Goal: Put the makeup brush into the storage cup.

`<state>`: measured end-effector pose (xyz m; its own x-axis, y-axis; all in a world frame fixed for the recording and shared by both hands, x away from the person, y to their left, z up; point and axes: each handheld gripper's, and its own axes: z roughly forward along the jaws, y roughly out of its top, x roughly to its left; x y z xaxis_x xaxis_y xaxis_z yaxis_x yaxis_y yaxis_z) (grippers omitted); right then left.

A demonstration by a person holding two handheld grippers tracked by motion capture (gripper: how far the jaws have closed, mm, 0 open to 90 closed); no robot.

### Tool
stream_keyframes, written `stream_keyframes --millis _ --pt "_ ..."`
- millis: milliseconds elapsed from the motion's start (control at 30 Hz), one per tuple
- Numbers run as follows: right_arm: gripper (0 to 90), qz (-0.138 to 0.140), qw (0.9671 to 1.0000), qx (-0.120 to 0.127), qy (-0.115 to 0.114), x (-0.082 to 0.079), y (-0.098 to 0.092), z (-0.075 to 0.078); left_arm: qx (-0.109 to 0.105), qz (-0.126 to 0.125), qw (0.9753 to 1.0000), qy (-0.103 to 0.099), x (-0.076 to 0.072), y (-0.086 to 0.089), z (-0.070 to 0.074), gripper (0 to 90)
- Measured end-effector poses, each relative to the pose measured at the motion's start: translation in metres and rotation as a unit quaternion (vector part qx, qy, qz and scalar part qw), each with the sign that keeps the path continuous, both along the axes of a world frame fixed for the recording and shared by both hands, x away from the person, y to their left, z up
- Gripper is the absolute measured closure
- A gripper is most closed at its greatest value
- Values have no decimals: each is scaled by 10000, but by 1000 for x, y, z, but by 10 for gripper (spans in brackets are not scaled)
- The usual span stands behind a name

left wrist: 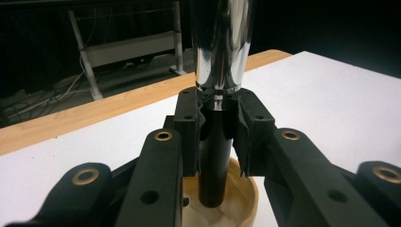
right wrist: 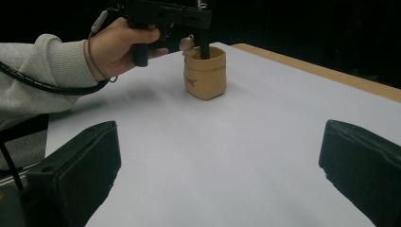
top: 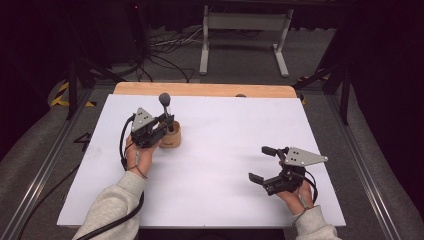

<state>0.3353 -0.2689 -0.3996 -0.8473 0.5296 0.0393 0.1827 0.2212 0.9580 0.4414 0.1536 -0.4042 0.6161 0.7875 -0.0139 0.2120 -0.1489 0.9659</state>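
Observation:
A tan wooden cup (top: 170, 139) stands on the white table sheet (top: 225, 165), left of the middle. A rod-shaped tool (top: 165, 100) with a grey round head, a chrome shaft (left wrist: 221, 47) and a black lower end stands upright in the cup (left wrist: 249, 197). My left gripper (top: 169, 125) is shut on the tool's black part just above the cup's rim, its pads (left wrist: 189, 135) pressing on both sides. My right gripper (top: 259, 163) rests open at the right front with nothing between its jaws. From the right gripper view the cup (right wrist: 204, 73) is far off beyond my open gripper (right wrist: 217, 163).
Bare wooden table edge (top: 200, 89) runs along the back of the sheet. A grey metal stand (top: 245, 25) and loose cables (top: 165, 50) lie on the floor behind. The left hand and grey sleeve (right wrist: 42, 61) reach across in the right gripper view.

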Motion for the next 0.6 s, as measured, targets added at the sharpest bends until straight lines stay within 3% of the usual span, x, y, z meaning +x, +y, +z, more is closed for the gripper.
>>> stream_keyframes --millis 600 --pt "4 135 9999 6 70 0 3 -3 -4 -101 9998 177 3 2 -13 734"
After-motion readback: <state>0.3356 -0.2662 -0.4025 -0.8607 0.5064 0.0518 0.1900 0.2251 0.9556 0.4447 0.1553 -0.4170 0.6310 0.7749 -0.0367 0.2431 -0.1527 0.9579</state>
